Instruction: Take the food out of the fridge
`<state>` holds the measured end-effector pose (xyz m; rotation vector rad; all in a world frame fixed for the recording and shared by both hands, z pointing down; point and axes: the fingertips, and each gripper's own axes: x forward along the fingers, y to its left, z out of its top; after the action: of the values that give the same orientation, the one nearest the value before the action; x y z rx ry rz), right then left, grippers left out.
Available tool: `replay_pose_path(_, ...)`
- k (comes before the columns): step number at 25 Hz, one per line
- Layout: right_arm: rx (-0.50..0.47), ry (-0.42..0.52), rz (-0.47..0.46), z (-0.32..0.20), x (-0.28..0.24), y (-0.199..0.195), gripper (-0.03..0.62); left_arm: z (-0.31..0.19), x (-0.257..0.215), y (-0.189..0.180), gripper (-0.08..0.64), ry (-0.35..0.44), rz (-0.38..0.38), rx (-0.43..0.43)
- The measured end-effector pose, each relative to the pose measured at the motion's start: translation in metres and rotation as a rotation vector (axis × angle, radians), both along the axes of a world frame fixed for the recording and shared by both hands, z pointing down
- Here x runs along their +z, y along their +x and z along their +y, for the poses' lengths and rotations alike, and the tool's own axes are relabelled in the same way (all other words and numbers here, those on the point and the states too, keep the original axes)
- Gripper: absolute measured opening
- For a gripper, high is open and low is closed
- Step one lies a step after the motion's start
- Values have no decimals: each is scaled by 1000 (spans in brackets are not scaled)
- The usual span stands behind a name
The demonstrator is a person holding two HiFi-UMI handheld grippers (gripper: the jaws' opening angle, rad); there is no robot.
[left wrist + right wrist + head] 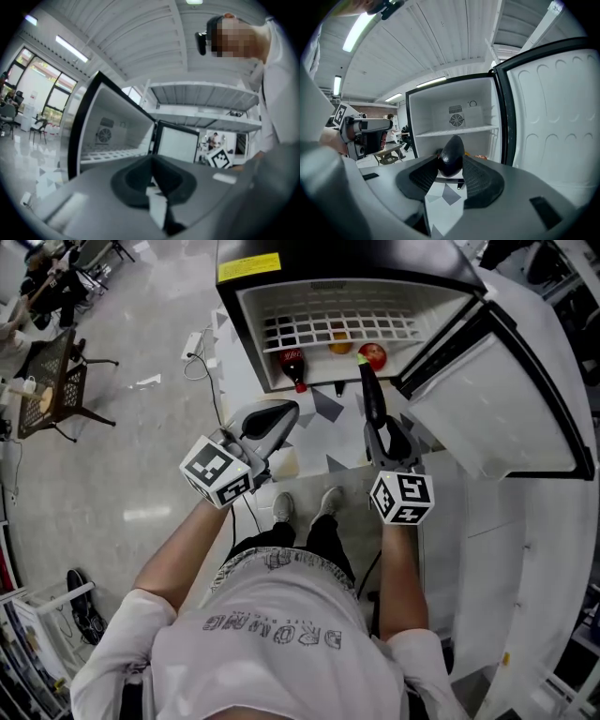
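The fridge stands open at the top of the head view, its door swung out to the right. Under its wire shelf lie a cola bottle, an orange and a red apple. My right gripper is shut on a dark eggplant that points at the fridge, just in front of the opening. In the right gripper view the eggplant sits between the pads of that right gripper. My left gripper hovers to the left, jaws together and empty; it faces the fridge.
A dark chair stands on the floor at left. A power strip with its cable lies beside the fridge. Shoes rest on a rack at lower left. White shelving rises behind the fridge door.
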<state>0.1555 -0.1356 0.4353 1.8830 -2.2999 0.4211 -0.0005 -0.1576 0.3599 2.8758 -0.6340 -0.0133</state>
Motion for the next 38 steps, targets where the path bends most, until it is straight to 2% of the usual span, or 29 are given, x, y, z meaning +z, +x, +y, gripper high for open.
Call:
replay_pose_path(13,-2,88,-19,19,-56,-6,153,-1,-16,-1,8,25,23,16)
replay_pose_path(38,-23,150,-58,10,-100,-4,153,-23,-43,8,8,52,57,12)
